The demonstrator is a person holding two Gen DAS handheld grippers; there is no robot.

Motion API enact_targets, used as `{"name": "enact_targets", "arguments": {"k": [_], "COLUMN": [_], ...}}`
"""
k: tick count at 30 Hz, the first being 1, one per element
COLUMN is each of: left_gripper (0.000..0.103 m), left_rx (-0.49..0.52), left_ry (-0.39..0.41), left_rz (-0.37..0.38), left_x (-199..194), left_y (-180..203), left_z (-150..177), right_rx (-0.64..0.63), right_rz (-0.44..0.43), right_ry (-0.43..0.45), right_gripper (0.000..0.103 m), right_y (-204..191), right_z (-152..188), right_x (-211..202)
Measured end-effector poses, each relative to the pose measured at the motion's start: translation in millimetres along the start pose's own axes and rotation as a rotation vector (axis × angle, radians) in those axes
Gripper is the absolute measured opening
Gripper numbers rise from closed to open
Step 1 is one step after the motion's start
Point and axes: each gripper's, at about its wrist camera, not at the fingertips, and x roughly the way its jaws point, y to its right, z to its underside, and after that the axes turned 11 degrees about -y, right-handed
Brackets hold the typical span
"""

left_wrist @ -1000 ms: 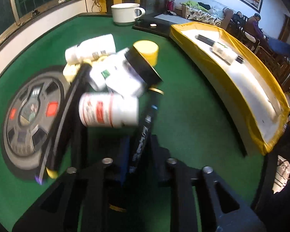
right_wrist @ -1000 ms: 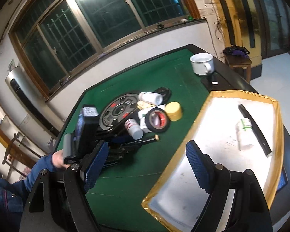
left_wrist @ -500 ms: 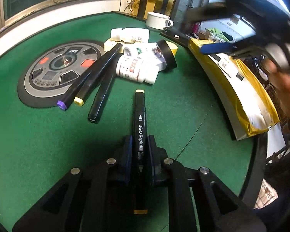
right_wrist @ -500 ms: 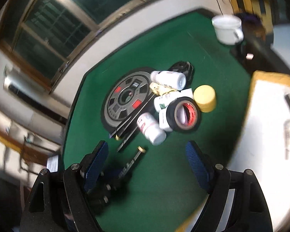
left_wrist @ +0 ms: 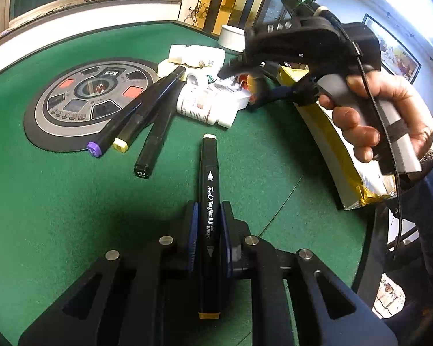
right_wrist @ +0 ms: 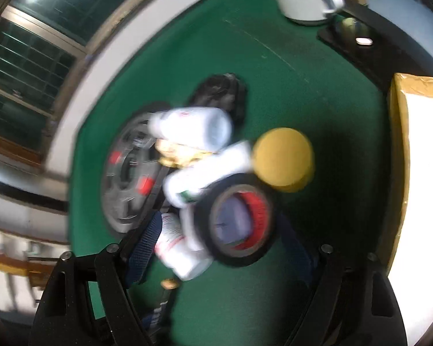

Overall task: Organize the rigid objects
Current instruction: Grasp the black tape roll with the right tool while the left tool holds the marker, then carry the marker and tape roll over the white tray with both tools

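Your left gripper (left_wrist: 207, 230) is clamped on the black marker (left_wrist: 208, 201), long axis in line with the fingers, tip toward the pile. Your right gripper (right_wrist: 216, 248), fingers apart, straddles the tape roll (right_wrist: 236, 219) directly ahead; it is the nearer one

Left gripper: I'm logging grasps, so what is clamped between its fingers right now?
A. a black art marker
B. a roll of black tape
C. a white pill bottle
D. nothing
A: the left gripper has both blue pads pressed against the black art marker, which lies lengthwise between them.
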Motion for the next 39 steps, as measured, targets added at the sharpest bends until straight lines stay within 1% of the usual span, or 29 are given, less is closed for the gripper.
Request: {"name": "enact_targets", "arguments": {"k": [1, 2, 3, 4, 7, 8, 9, 11, 14, 15, 17, 19, 20, 21, 22, 23, 24, 26, 28, 31, 33, 34, 35, 37, 39], "left_gripper": [0.013, 0.013, 0.013, 0.013, 0.013, 0.013, 0.013, 0.013, 0.013, 0.013, 0.013, 0.013, 0.013, 0.013, 0.013, 0.013, 0.013, 0.013, 0.013, 0.012, 0.012, 0.012, 0.012, 0.012, 0.012], "left_rx": [0.004, 0.007, 0.009, 0.012, 0.021, 0.020, 0.011, -0.001, -0.017, -0.016, -0.006, -0.009, -0.013, -0.012, -0.012, -0.013, -0.014, -0.011, -0.008, 0.009, -0.007, -0.013, -0.019, -0.029, -0.022], "left_ry": [0.000, 0.001, 0.001, -0.001, -0.007, -0.010, -0.011, -0.016, -0.013, -0.012, -0.010, -0.006, -0.005, -0.005, -0.005, -0.001, 0.002, 0.008, 0.018, 0.029, 0.031, 0.030, 0.031, 0.040, 0.064], "left_rz": [-0.003, -0.006, -0.009, -0.012, -0.024, -0.031, -0.038, -0.047, -0.052, -0.053, -0.065, -0.068, -0.067, -0.068, -0.070, -0.074, -0.076, -0.092, -0.103, -0.136, -0.127, -0.120, -0.103, -0.076, -0.091], "left_x": [-0.1, -0.2, -0.2, -0.3, -2.3, -2.8, -3.6, -4.5, -5.4, -5.6, -5.7, -6.2, -6.3, -6.3, -6.1, -5.7, -4.8, -3.8, -2.8, -1.3, -1.8, -2.4, -3.6, -7.0, -13.0], "left_y": [0.3, 0.9, 1.4, 1.8, 1.4, 0.2, -1.7, -5.2, -10.4, -10.5, -8.9, -8.9, -9.7, -9.7, -9.1, -9.0, -8.3, -6.9, -6.3, -2.1, -3.8, -4.9, -6.5, -8.1, -5.9], "left_z": [0.0, 0.0, -0.2, -0.4, 0.4, 0.1, 0.3, 0.0, -0.4, 0.0, 0.6, 1.2, 1.4, 1.3, 0.9, 0.7, -0.5, -1.7, -2.4, -2.5, -2.5, -2.2, -1.9, -1.8, -2.4], "right_rx": [-0.009, -0.010, -0.012, -0.026, -0.111, -0.139, -0.176, -0.214, -0.306, -0.329, -0.373, -0.376, -0.376, -0.381, -0.388, -0.405, -0.418, -0.442, -0.449, -0.438, -0.410, -0.402, -0.398, -0.417, -0.448], "right_rz": [-0.001, 0.000, -0.033, -0.039, 0.007, 0.004, -0.008, -0.008, -0.016, -0.051, -0.099, -0.162, -0.172, -0.135, -0.089, -0.011, 0.044, 0.101, 0.118, 0.148, 0.147, 0.141, 0.142, 0.127, 0.135], "right_ry": [-0.002, -0.019, -0.035, -0.034, -0.023, -0.026, -0.034, -0.031, -0.042, -0.062, -0.099, -0.133, -0.141, -0.132, -0.106, -0.050, 0.000, 0.058, 0.089, 0.104, 0.099, 0.107, 0.113, 0.118, 0.136], "right_gripper": [0.051, 0.040, 0.039, 0.037, 0.028, 0.017, 0.016, 0.017, 0.017, 0.017, 0.017, 0.017, 0.019, 0.023, 0.031, 0.032, 0.033, 0.040, 0.040, 0.040, 0.038, 0.025, 0.018, 0.015, 0.014], "right_y": [0.5, 2.2, 4.5, 4.1, -6.2, -10.1, -15.1, -23.3, -36.5, -39.6, -43.5, -40.7, -38.0, -36.5, -36.2, -36.4, -37.7, -36.4, -37.5, -35.1, -28.8, -26.5, -25.6, -26.6, -31.7], "right_z": [0.9, 1.9, 6.9, 11.1, 39.0, 50.1, 67.0, 89.8, 132.3, 149.0, 171.0, 187.0, 195.6, 201.7, 206.1, 214.0, 220.3, 230.8, 235.5, 232.2, 231.7, 230.6, 230.9, 232.9, 236.3], "right_x": [1.6, 3.8, 5.4, 4.5, -2.6, -5.1, -7.3, -9.7, -12.3, -11.8, -8.8, -4.4, -3.1, -3.2, -5.4, -11.2, -16.6, -30.0, -36.2, -38.8, -36.0, -35.7, -34.6, -35.5, -34.1]}}
